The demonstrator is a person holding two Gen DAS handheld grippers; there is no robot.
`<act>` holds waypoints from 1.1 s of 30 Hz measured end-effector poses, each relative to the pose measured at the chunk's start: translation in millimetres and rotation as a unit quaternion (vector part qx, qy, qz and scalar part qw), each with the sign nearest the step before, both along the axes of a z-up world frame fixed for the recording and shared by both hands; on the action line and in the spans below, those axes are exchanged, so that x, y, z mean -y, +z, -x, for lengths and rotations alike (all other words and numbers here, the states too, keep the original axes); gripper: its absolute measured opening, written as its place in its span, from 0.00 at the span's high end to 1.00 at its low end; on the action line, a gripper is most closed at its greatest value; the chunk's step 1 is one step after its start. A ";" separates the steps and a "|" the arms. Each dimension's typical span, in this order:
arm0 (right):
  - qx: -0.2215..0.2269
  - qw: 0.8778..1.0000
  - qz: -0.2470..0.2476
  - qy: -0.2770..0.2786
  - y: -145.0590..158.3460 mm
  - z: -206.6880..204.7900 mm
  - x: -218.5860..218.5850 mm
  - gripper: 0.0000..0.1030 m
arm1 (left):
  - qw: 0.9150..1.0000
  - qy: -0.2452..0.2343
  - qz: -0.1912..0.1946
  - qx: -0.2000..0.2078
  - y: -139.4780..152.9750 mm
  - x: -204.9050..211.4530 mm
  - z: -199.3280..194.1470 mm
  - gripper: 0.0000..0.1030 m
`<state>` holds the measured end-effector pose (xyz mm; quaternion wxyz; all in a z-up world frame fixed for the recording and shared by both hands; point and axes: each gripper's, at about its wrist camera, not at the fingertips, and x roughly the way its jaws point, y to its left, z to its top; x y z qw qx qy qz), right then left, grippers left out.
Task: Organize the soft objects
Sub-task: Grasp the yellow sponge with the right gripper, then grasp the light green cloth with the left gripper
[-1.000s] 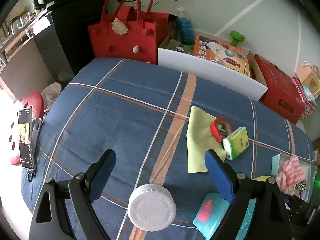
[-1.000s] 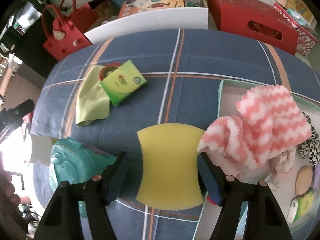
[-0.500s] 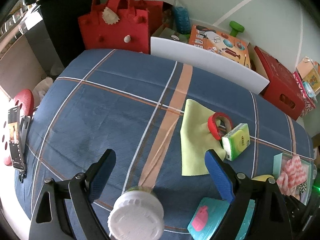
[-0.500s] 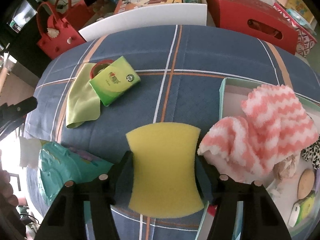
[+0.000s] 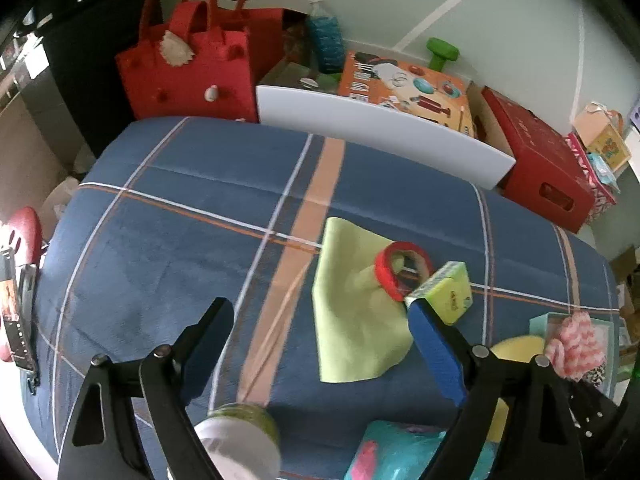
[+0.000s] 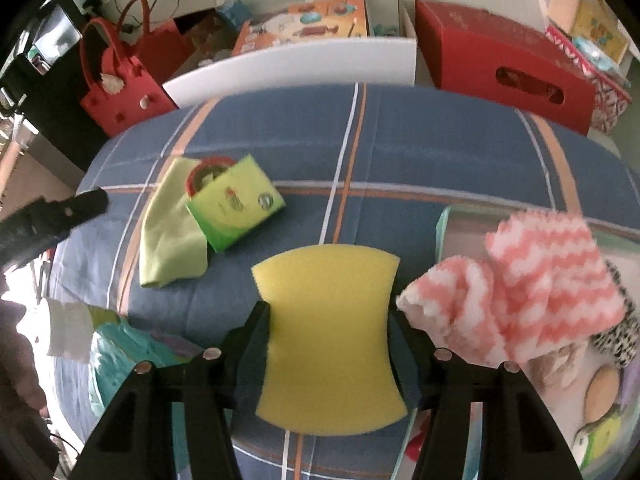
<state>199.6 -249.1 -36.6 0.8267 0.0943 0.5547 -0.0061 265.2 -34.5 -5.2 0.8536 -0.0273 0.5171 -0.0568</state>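
Right wrist view looks steeply down on a blue plaid cloth [image 6: 420, 160] that covers the table. The right gripper [image 6: 329, 320] has just been closing, and its pads now press both waisted sides of a yellow sponge [image 6: 328, 332], which sits between them just left of a pale green bin [image 6: 440, 232]. A pink-and-white zigzag towel [image 6: 540, 276] lies draped over that bin's near-left rim, almost touching the right finger. Beyond the sponge the cloth is bare up to its far edge, where a white board [image 6: 304, 68] stands. To the far left lie a lime cloth [image 6: 168, 240], a red tape roll [image 6: 200, 172] and a green tissue pack [image 6: 234, 208], bunched together; the print on the pack is too blurred to read.

From the left wrist view, the left gripper [image 5: 316, 328] also tilts steeply down, its jaws wide with only cloth and the edge of the lime cloth [image 5: 352, 320] between them. A white-lidded jar [image 5: 240, 440] sits near its left finger, at the near edge, and a teal packet [image 5: 400, 452] lies to the right. Most of the left half of the cloth is open. A phone [image 5: 16, 312] hangs at the left edge, and a red felt bag [image 5: 188, 76] stands past the far edge. No writing is legible.
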 end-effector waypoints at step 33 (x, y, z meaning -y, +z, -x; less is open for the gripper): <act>0.048 0.999 0.017 -0.008 27.8 -4.2 1.6 0.41 | 0.993 -0.054 -0.041 -0.101 -76.6 35.2 -7.9 0.60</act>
